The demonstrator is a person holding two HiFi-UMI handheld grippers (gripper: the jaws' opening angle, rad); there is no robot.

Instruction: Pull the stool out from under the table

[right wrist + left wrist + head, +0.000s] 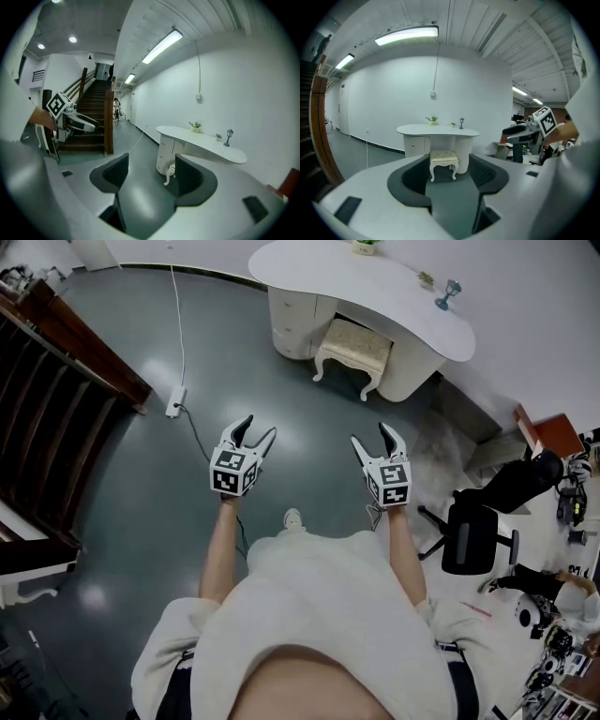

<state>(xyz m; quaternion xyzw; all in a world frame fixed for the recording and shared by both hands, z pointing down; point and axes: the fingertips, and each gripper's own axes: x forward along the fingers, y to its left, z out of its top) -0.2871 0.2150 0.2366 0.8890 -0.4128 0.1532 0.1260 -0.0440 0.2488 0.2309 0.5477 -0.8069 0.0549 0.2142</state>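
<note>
Two grippers are held out in front of a person standing on a grey floor (pixel 281 399), seen from above. The left gripper (pixel 260 427) and the right gripper (pixel 369 433) both have their jaws spread apart with nothing between them, so each is released and empty.

Well ahead of them, against a white wall, stands a curved white counter (pixel 309 268) carrying a small plant (pixel 365 246) and a little lamp (pixel 448 294). The stool (pixel 354 343) is cream, with a padded seat and curved white legs. It is tucked partway under the counter, between a drawer unit (pixel 292 320) on its left and a rounded pedestal (pixel 412 371) on its right. It is well apart from both grippers, so the pull has not begun. In the left gripper view the distant stool sits squarely between the open jaws. In the right gripper view only one of its legs shows past a jaw.

Several things could go wrong from here:
- A white cord (pixel 178 324) runs to a power strip (pixel 175 402) on the floor, and a darker lead (pixel 197 437) trails from it toward the person's feet. It could catch a foot on the way forward.
- Closing the jaws on the soft cushion rather than the firm seat frame would likely let the stool slip.
- Pulling at a slant could jam a curved leg against the drawer unit or the pedestal.
- Lifting while pulling could knock the counter's underside and topple the lamp or the plant.
</note>
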